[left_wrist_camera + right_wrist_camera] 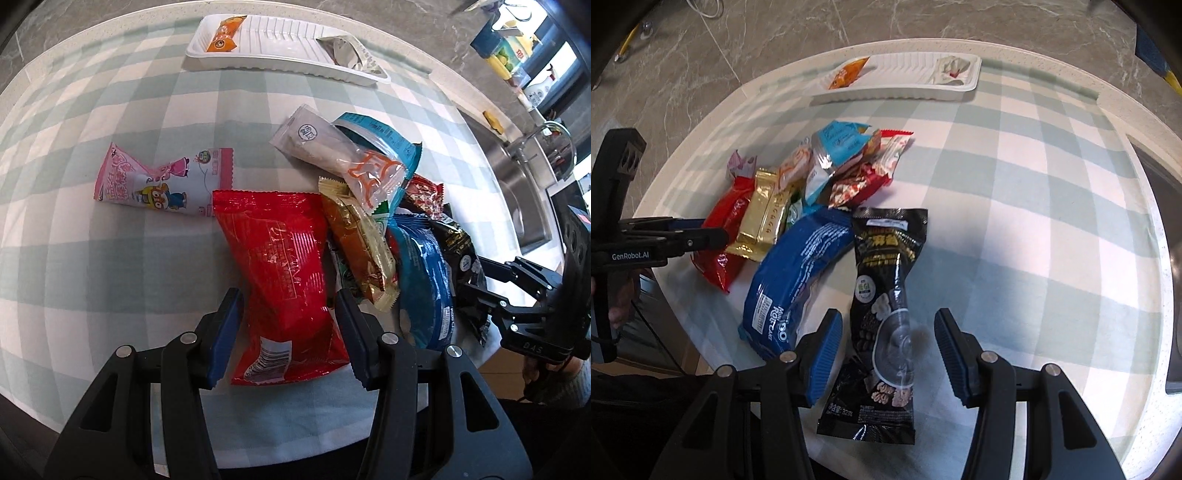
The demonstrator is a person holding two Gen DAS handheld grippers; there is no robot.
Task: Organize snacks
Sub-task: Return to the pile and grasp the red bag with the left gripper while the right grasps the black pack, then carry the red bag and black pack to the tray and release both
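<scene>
Both grippers point down at a pile of snack packets on a pale green and white checked tablecloth [110, 280]. At the bottom of the left wrist view, the left gripper [286, 314] has its blue pads partly spread on either side of a red foil packet [284, 273]; the pads sit just beside the packet's edges, and whether they press on it cannot be told. The packet lies flat on the cloth, barcode end toward the camera.

At the bottom of the right wrist view, the right gripper [888, 341] is likewise partly spread, straddling a black snack packet [886, 314] that lies lengthwise on the cloth. A clear gap shows between the right pad and the packet; the left pad is close to its edge.

Left of the black packet in the right wrist view lies a blue Mini Roll Cake packet [792, 280], and beyond it a gold wafer packet [762, 218], a teal packet [840, 142] and a red and white wrapper [864, 184], heaped together. A pink cartoon packet [162, 181] lies apart at the left of the left wrist view, and a clear packet with orange print [347, 155] tops the heap.

A white ribbed tray [280, 40] stands at the top of the frame, holding an orange packet [223, 35] at its left end and a silvery wrapper [347, 51] at its right.
</scene>
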